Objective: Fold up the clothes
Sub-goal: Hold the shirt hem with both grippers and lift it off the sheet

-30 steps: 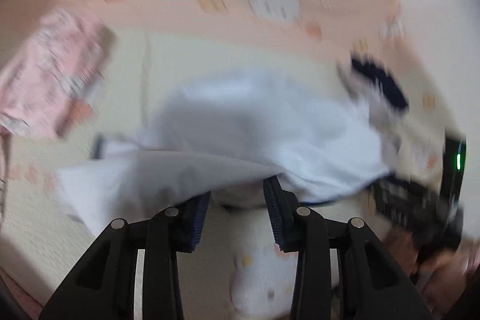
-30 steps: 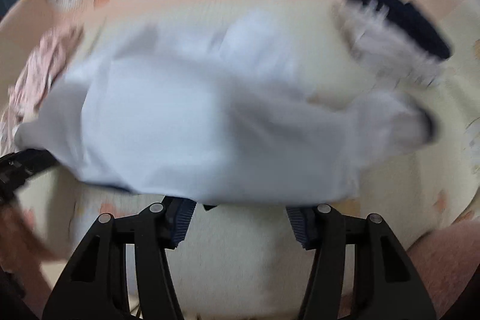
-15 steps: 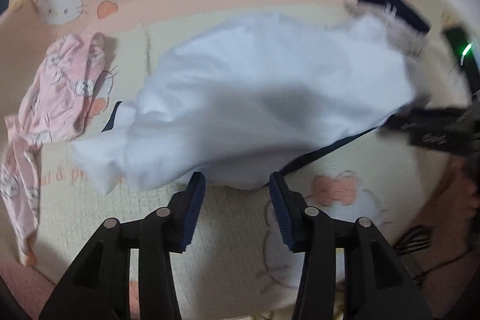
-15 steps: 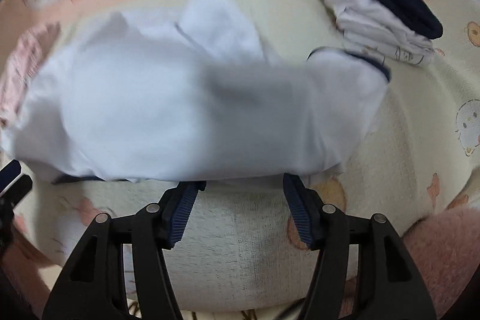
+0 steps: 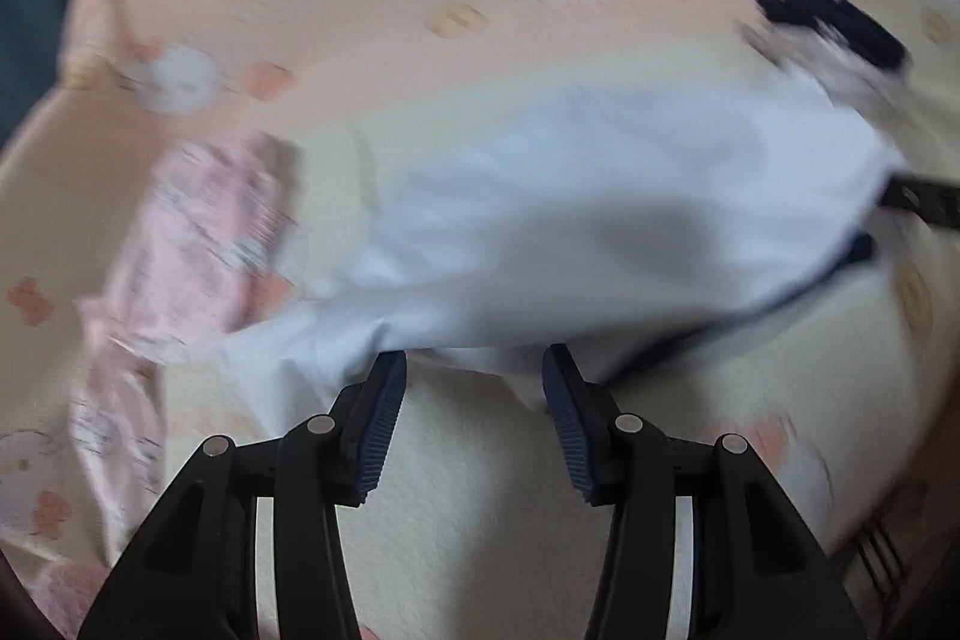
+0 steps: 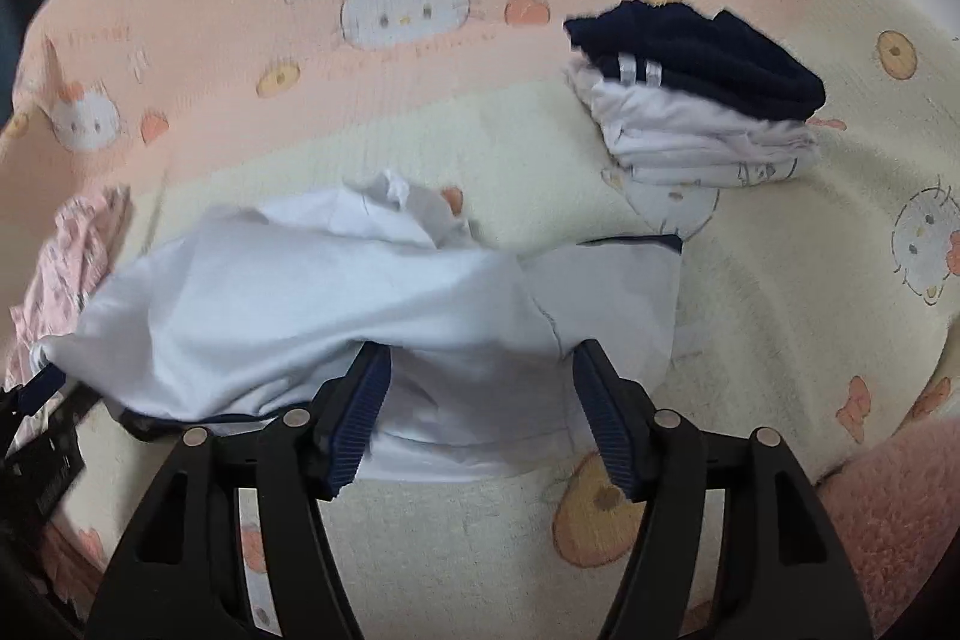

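White cotton, a rumpled shirt (image 6: 336,304) with dark navy trim, lies spread across the cream and peach cartoon-cat blanket (image 6: 780,340) on what looks like a bed. In the right wrist view the shirt fills the middle and runs out toward 9 o'clock; a folded stack of clothes (image 6: 696,100), navy on top of white, sits well apart at 1 o'clock, and a pink patterned garment (image 5: 204,244) lies at 9 o'clock just beside the shirt.

The right gripper (image 6: 480,400) has its fingers apart and opening, with the near hem of the shirt lying between them; the pads do not appear to press on the cloth. The left gripper (image 5: 474,400) stands with fingers parted about as far, the shirt's edge just at the tips and cream blanket showing in the gap, so it holds nothing. That view is badly blurred, so fine contact there is hard to judge.

The likely trouble is the shirt's shape. It is bunched, with a sleeve or collar crumpled up at 12 o'clock, and a fold made over those wrinkles would come out lumpy and crooked. A pinch at the hem could catch only the top layer, leaving the lower one to drag. The left fingers could also snag the pink garment lying so close, and a broad sweep toward 1 o'clock could knock the finished stack askew.
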A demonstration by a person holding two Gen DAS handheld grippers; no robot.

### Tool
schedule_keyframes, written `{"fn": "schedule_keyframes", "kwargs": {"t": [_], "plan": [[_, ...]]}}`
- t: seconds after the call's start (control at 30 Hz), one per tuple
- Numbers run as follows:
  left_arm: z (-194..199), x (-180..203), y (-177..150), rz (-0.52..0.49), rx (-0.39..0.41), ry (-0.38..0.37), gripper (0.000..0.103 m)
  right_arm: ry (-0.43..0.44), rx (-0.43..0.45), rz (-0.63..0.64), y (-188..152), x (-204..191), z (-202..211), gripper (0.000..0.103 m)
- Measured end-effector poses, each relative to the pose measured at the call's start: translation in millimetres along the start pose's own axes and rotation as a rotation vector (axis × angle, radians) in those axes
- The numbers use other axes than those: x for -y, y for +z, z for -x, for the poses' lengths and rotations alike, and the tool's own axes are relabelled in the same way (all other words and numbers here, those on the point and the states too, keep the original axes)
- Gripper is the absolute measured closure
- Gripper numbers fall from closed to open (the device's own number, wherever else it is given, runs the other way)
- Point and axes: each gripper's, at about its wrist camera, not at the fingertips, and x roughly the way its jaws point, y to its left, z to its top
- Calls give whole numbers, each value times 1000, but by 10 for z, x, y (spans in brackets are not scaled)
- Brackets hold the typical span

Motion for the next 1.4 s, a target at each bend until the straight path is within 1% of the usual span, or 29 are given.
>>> {"fn": "schedule_keyframes", "kwargs": {"t": [0.03, 0.13, 0.17, 0.2, 0.27, 0.37, 0.4, 0.43, 0.47, 0.57, 0.63, 0.7, 0.73, 0.8, 0.87, 0.93, 1.0, 1.03, 1.07, 1.1, 1.17, 1.2, 1.23, 1.3, 1.33, 1.37, 1.4], "plan": [[-34, 32, -70, -5, -26, -39, 53, 6, -44, 15, 100, 63, -170, 38], [-124, 156, -160, -36, -61, -59, 50, -15, -143, 80, 53, -38, -284, 38], [-135, 206, -145, -58, -55, -59, 48, -30, -171, 104, 24, -83, -323, 38], [-148, 252, -120, -74, -45, -56, 44, -42, -196, 129, -9, -134, -371, 38], [-213, 325, -77, -86, -33, -32, 42, -60, -244, 178, -80, -239, -467, 38], [-221, 345, 29, -66, -7, -11, 42, -64, -205, 184, -71, -305, -437, 38], [-187, 337, 69, -53, 10, -14, 45, -64, -188, 184, -64, -324, -421, 38], [-140, 320, 104, -40, 25, -17, 54, -64, -171, 184, -57, -343, -405, 38], [-79, 272, 162, -15, 44, -25, 55, -53, -141, 160, -26, -322, -350, 38], [76, 50, 328, 84, 95, -45, 55, -8, -44, 64, 88, -218, -157, 38], [48, -96, 423, 130, 89, -75, 55, -3, -6, 18, 146, -150, -105, 38], [-33, -184, 460, 134, 55, -128, 54, 10, 8, -14, 189, -102, -154, 38], [-45, -221, 458, 143, 44, -140, 54, 26, 13, -30, 192, -101, -174, 38], [-35, -324, 485, 182, 44, -159, 54, 44, 17, -40, 218, -91, -236, 38], [-28, -396, 507, 216, 68, -166, 54, 43, 9, -17, 249, -90, -326, 38], [-62, -405, 502, 232, 65, -160, 54, 25, -25, 23, 252, -92, -444, 38], [-98, -321, 464, 213, 40, -153, 54, 33, -103, 60, 198, -148, -570, 37], [-148, -240, 417, 180, 14, -141, 54, 52, -142, 73, 167, -177, -621, 37], [-192, -174, 379, 155, -8, -131, 54, 64, -155, 86, 149, -209, -618, 41], [-213, -152, 365, 155, -19, -128, 54, 73, -158, 99, 137, -242, -596, 42], [-255, -109, 338, 155, -42, -123, 54, 80, -154, 139, 116, -316, -532, 41], [-276, -88, 324, 155, -54, -121, 54, 71, -152, 181, 98, -369, -490, 41], [-289, -86, 329, 168, -64, -137, 55, 63, -175, 250, 47, -446, -477, 41], [-265, -210, 458, 275, -74, -286, 55, 69, -227, 354, -84, -580, -512, 41], [-253, -270, 523, 323, -76, -348, 55, 83, -246, 394, -146, -648, -539, 41], [-242, -322, 590, 356, -66, -367, 55, 97, -266, 435, -207, -717, -567, 41], [-232, -373, 656, 387, -54, -384, 55, 112, -253, 440, -203, -768, -575, 41]]}}
